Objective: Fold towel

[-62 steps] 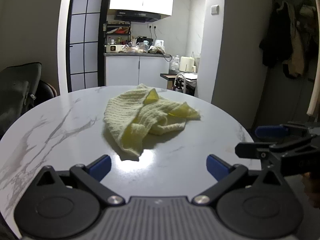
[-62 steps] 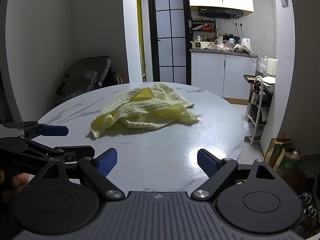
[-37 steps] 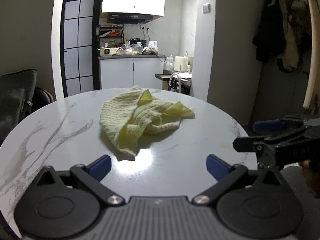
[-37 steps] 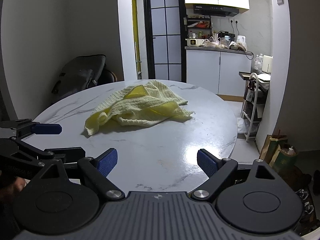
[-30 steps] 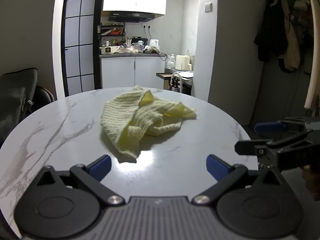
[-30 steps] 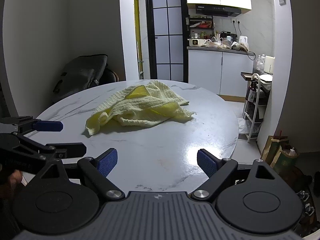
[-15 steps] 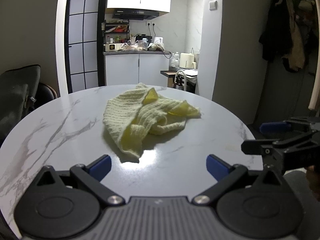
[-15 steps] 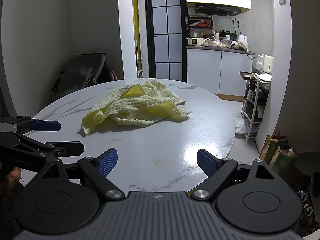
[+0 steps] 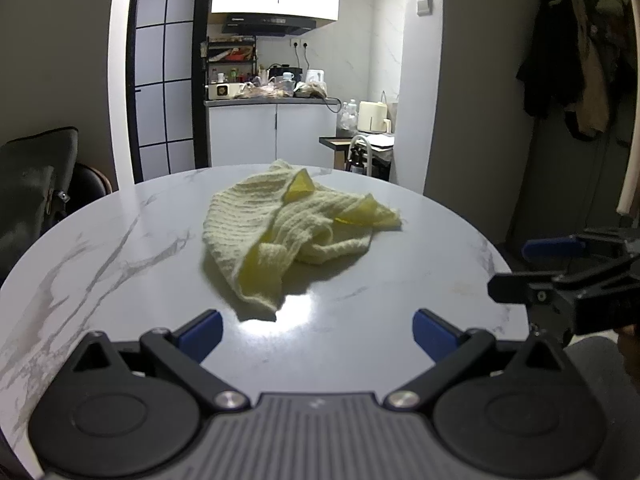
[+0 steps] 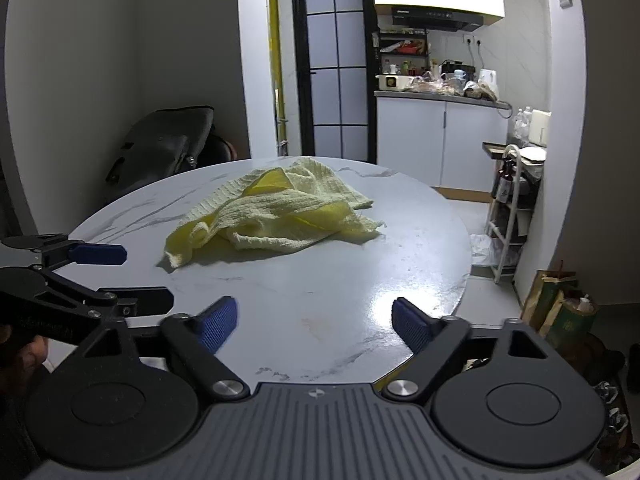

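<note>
We held the left gripper (image 9: 316, 330) open and the right gripper (image 10: 314, 322), its empty jaws just closing slightly, near the table (image 9: 120, 240) edge, because the crumpled yellow towel (image 9: 288, 232) lay mid-table, not yet reached.

Towel (image 9: 288, 236) nubby yellow cloth; table (image 9: 120, 248) glossy marble-look.

A: Any writing you can make out?

B: None I can read. The range hood (image 10: 440, 14) has pale marks along its front, too small to tell. The green bag (image 10: 568, 322) on the floor carries a printed mark, also unreadable.

A: And on the grippers?

B: The left gripper (image 10: 134, 276) has faint raised lettering on its black arm in the right wrist view, too dim to spell out. Nothing legible on the counter (image 9: 272, 101) clutter either.
</note>
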Motion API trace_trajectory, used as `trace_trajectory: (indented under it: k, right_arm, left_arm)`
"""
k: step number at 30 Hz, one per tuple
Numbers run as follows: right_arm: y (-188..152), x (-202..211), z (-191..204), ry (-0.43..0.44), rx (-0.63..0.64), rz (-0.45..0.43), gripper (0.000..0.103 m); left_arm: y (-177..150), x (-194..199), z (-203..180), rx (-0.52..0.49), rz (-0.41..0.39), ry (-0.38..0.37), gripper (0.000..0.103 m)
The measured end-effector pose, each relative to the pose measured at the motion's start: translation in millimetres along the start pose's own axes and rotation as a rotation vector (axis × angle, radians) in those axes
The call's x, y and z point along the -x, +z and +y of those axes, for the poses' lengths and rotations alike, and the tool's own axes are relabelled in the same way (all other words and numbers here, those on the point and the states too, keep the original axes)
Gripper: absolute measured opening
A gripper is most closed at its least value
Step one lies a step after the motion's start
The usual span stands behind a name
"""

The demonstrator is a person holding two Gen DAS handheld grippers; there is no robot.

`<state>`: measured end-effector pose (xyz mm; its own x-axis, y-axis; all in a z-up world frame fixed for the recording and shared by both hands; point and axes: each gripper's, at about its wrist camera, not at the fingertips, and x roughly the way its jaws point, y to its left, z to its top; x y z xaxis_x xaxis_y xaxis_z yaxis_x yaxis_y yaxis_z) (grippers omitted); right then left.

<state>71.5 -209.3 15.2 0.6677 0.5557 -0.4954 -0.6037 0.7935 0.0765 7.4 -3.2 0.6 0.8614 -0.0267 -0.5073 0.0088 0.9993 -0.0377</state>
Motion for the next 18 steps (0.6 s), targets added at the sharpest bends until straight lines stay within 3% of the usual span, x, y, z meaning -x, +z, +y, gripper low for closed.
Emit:
trace_trajectory:
  k: [14,18]
  right_arm:
    - [7.2,-4.4,-1.5,0.043,0.018,-0.018,0.072]
    - [10.5,-5.0,-2.1,0.042,0.051,-0.004,0.072]
  left_arm:
    - [17.0,-2.5,4.0,-0.001,-0.012,-0.004,0.093]
    - [20.9,-4.3,1.0,-0.006,-0.008,-0.016,0.084]
